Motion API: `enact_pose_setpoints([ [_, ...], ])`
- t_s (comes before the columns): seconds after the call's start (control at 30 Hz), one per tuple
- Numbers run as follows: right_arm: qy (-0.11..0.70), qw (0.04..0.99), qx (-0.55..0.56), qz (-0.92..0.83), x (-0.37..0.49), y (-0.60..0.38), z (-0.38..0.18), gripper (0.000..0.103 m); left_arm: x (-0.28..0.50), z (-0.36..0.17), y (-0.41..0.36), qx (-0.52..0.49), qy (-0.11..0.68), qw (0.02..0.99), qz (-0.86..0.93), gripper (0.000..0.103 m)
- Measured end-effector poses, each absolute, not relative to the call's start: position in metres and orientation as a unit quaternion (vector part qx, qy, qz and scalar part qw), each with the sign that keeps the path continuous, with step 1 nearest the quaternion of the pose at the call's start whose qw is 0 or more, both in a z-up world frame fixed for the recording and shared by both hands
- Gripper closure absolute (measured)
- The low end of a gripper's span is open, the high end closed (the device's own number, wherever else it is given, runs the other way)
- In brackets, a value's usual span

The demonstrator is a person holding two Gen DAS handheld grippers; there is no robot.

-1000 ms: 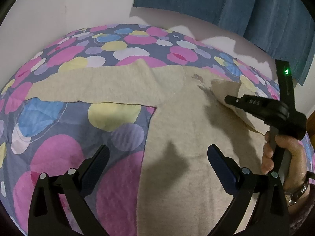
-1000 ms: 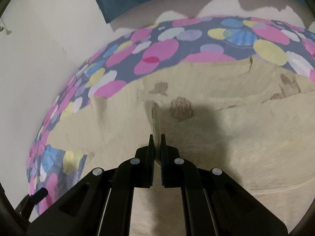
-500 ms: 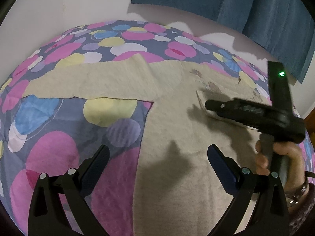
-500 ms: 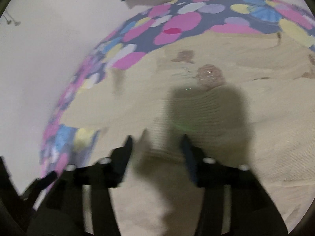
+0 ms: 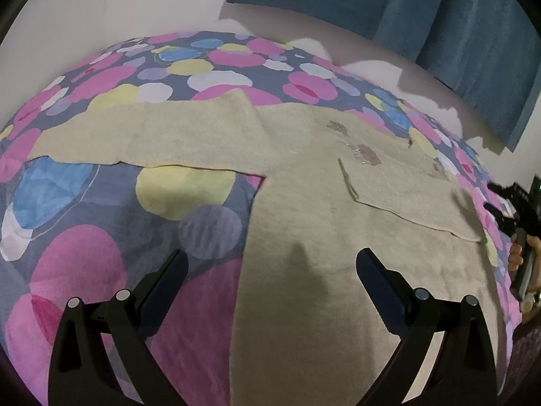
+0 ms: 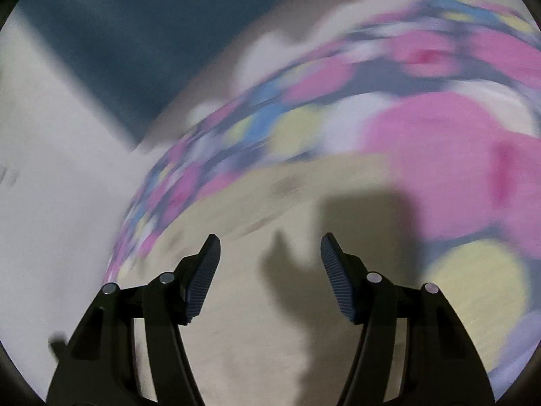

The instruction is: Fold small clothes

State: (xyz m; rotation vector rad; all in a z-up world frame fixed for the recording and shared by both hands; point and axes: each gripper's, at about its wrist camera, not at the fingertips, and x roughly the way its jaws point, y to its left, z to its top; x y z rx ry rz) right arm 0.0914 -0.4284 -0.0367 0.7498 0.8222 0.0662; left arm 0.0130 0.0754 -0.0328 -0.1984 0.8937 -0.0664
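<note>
Lying flat on the bedspread with pink, yellow, blue and lilac circles (image 5: 189, 189), the beige fuzzy knitted sweater (image 5: 304, 237) covers the middle and the right part of the bed. Its one long sleeve (image 5: 145, 138) stretches straight toward the left edge of the bed, flat and soft in texture, with a slightly wavy lower border. The other sleeve (image 5: 402, 189) is folded over the body of the sweater and makes a slanted rectangular flap with a clear edge. Small brown marks (image 5: 368, 155) sit on the fabric near the far edge of the sweater, just beside this flap.

The left gripper (image 5: 270, 277) hovers over the near part of the sweater. Its two black fingers with dark blue ribbed pads (image 5: 375, 280) stand wide apart, one over the bedspread and one over the beige cloth, and they grasp nothing.

The right gripper (image 6: 270, 264) also has its fingers spread apart with nothing between them; below it are the beige fabric and its own dark shadow. This view is much blurred, so the details of the cloth are not clear. In the left view the right gripper (image 5: 507, 203) shows at the right edge of the bed, held by a hand (image 5: 524, 257).

A dark blue curtain (image 5: 422, 17) hangs on the pale wall (image 5: 101, 10) behind the bed.
</note>
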Motion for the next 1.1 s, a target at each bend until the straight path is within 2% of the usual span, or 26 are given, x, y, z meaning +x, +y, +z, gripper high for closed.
enact_pose_setpoints([
  [0.2, 0.417, 0.831, 0.366, 0.040, 0.122, -0.458, -0.069, 0.044, 0.019, -0.044, 0.080, -0.102, 0.446, 0.889, -0.013, 0.004],
  [0.27, 0.426, 0.829, 0.359, 0.045, 0.134, -0.454, -0.074, 0.054, 0.019, -0.047, 0.081, -0.104, 0.450, 0.887, -0.012, 0.004],
  [0.3, 0.431, 0.827, 0.358, 0.047, 0.139, -0.457, -0.079, 0.068, 0.020, -0.048, 0.081, -0.104, 0.452, 0.886, -0.012, 0.004],
  [0.33, 0.436, 0.824, 0.358, 0.048, 0.143, -0.458, -0.083, 0.088, 0.020, -0.049, 0.081, -0.104, 0.454, 0.885, -0.012, 0.004],
  [0.37, 0.442, 0.822, 0.357, 0.041, 0.146, -0.461, -0.088, 0.096, 0.021, -0.049, 0.081, -0.104, 0.454, 0.885, -0.012, 0.004],
  [0.4, 0.442, 0.819, 0.363, 0.039, 0.146, -0.464, -0.092, 0.098, 0.021, -0.049, 0.081, -0.102, 0.454, 0.885, -0.011, 0.004],
  [0.53, 0.422, 0.809, 0.407, 0.043, 0.144, -0.478, -0.103, 0.100, 0.022, -0.049, 0.082, -0.106, 0.455, 0.884, -0.009, 0.004],
  [0.67, 0.421, 0.813, 0.400, 0.044, 0.141, -0.474, -0.096, 0.098, 0.022, -0.050, 0.083, -0.104, 0.457, 0.883, -0.008, 0.004],
  [0.77, 0.417, 0.815, 0.400, 0.048, 0.121, -0.474, -0.088, 0.093, 0.021, -0.049, 0.084, -0.101, 0.455, 0.885, -0.009, 0.004],
  [0.9, 0.419, 0.812, 0.401, 0.070, 0.087, -0.463, -0.083, 0.075, 0.020, -0.048, 0.088, -0.102, 0.452, 0.886, -0.009, 0.004],
  [0.93, 0.422, 0.812, 0.397, 0.075, 0.080, -0.459, -0.082, 0.073, 0.020, -0.048, 0.088, -0.102, 0.452, 0.886, -0.008, 0.004],
  [0.97, 0.429, 0.811, 0.390, 0.082, 0.070, -0.454, -0.083, 0.073, 0.019, -0.048, 0.089, -0.103, 0.451, 0.886, -0.008, 0.004],
  [1.0, 0.436, 0.811, 0.381, 0.083, 0.064, -0.448, -0.085, 0.077, 0.018, -0.047, 0.089, -0.103, 0.451, 0.886, -0.008, 0.004],
  [1.03, 0.442, 0.813, 0.371, 0.078, 0.061, -0.445, -0.086, 0.092, 0.017, -0.047, 0.089, -0.103, 0.450, 0.887, -0.008, 0.004],
  [1.1, 0.441, 0.820, 0.359, 0.073, 0.057, -0.442, -0.086, 0.094, 0.015, -0.046, 0.088, -0.100, 0.449, 0.888, -0.008, 0.004],
])
